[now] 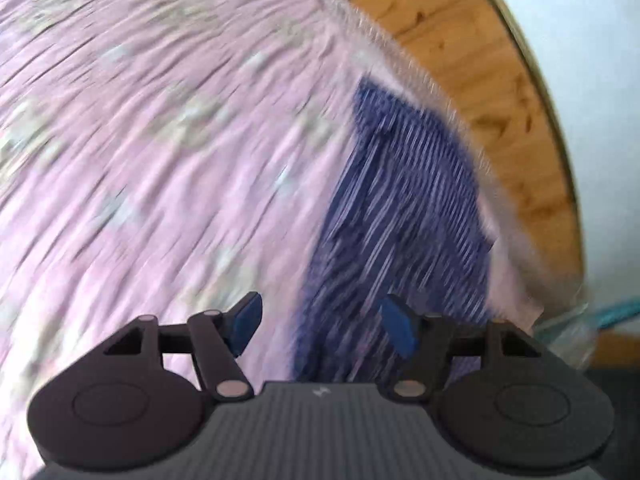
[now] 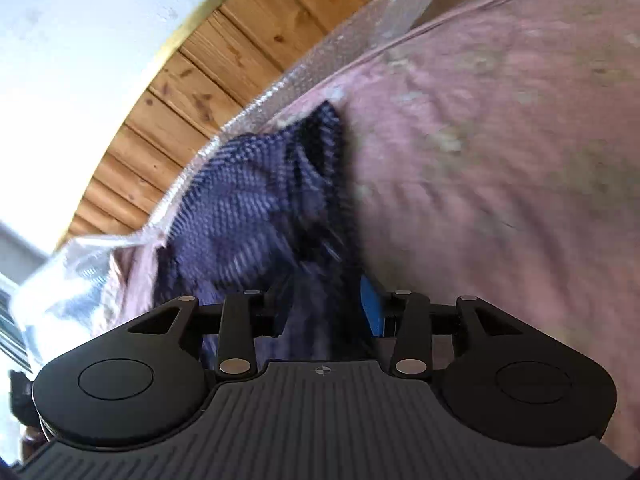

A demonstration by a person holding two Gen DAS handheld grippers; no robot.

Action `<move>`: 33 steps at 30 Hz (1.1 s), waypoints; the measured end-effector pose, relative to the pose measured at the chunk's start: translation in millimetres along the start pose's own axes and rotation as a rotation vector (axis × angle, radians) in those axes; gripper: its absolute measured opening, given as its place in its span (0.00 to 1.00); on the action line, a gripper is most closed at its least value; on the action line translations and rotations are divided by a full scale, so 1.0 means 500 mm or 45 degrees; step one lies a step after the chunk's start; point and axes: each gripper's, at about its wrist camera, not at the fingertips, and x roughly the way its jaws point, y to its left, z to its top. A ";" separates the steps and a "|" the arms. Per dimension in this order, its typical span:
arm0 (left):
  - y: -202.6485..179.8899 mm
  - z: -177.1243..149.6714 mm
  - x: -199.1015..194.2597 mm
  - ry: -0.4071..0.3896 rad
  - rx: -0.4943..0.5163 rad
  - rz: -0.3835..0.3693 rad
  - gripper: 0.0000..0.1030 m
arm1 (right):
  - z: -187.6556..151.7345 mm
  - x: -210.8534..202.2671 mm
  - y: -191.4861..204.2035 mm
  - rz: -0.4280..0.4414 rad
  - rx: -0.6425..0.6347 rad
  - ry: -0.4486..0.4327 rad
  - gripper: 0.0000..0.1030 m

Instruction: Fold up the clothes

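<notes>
Right gripper (image 2: 324, 312): jaws closed in on a bunched fold of the dark blue knitted garment (image 2: 256, 200), cloth filling the gap between them; left gripper (image 1: 320, 326): jaws spread wide, holding nothing, poised just over the same garment (image 1: 400, 208). Garment: lies on the pink crinkled bedspread (image 1: 160, 140), near its edge by the wooden boards (image 2: 192, 100); judged light, soft and limp, not slippery; best pinched at a free corner or hem.
</notes>
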 end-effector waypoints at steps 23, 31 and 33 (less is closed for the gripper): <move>-0.020 -0.084 0.044 0.002 0.250 -0.089 0.18 | -0.095 0.003 0.031 0.195 -0.313 0.270 0.64; -0.081 0.033 -0.051 0.179 0.269 -0.155 0.08 | -0.019 -0.034 0.091 0.218 -0.684 0.423 0.00; -0.090 0.036 -0.039 0.233 0.333 -0.106 0.08 | -0.001 -0.045 0.092 0.226 -0.699 0.447 0.00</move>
